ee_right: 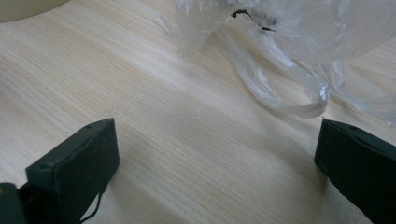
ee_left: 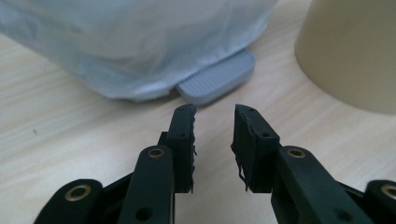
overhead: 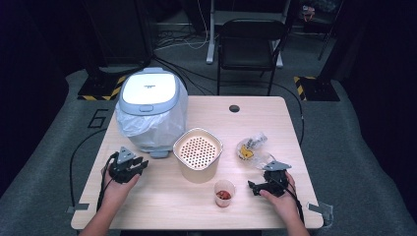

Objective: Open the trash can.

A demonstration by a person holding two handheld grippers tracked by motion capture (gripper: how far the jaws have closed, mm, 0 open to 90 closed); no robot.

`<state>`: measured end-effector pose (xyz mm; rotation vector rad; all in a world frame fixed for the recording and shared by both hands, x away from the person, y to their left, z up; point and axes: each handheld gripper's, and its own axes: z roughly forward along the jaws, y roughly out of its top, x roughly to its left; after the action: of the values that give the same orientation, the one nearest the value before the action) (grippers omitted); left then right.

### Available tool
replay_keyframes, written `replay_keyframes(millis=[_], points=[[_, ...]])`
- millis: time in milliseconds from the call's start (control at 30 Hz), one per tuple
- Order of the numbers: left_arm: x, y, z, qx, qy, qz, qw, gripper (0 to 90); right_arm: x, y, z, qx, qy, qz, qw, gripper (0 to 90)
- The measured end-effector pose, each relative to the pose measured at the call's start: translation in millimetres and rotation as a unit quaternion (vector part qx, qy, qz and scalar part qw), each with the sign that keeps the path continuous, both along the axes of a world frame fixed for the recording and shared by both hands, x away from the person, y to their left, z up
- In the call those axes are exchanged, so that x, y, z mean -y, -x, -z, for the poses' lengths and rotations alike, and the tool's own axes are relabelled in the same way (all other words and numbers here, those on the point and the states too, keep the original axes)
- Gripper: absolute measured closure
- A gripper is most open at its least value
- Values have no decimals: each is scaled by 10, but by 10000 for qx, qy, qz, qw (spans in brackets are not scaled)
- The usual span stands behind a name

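Left gripper (ee_left: pixel 214 116): jaws narrowly apart, empty; bin pedal (ee_left: pixel 217 80) just ahead.
Right gripper (ee_right: pixel 215 154): jaws wide, empty; plastic bag (ee_right: pixel 299 42) just ahead.

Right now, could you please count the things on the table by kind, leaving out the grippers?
Pedal bin: 1
Perforated-top container: 1
Small cup: 1
Clear plastic bag: 1
Total: 4

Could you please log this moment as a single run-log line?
left gripper: open, facing bin pedal | right gripper: open wide, near plastic bag | small cup: untouched
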<state>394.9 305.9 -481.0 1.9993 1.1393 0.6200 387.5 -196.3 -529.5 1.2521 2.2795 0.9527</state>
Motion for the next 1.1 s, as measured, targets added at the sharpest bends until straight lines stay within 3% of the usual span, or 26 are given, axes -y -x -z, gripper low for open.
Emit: replay_keyframes(millis=[200, 300, 733, 800, 833, 1100], points=[[104, -96, -20, -29, 88, 56, 9999, 837, 0, 0, 0, -3, -4, -3, 10000, 0], [164, -140, -12, -40, -132, 189, 9997, 900, 0, 0, 0, -2, 0, 1, 10000, 0], [433, -344, -5, -7, -545, 329, 9980, 900, 0, 0, 0, -3, -1, 1, 10000, 0], [470, -390, 1, -24, -541, 360, 9979, 900, 0, 0, 0, -1, 0, -2, 10000, 0], [500, -392, 16, -94, -417, 247, 9988, 900, 0, 0, 0, -1, -4, -4, 10000, 0], [506, -480, 101, -263, -527, 203, 9981, 900, -1, -2, 0, -22, -18, -13, 10000, 0]])
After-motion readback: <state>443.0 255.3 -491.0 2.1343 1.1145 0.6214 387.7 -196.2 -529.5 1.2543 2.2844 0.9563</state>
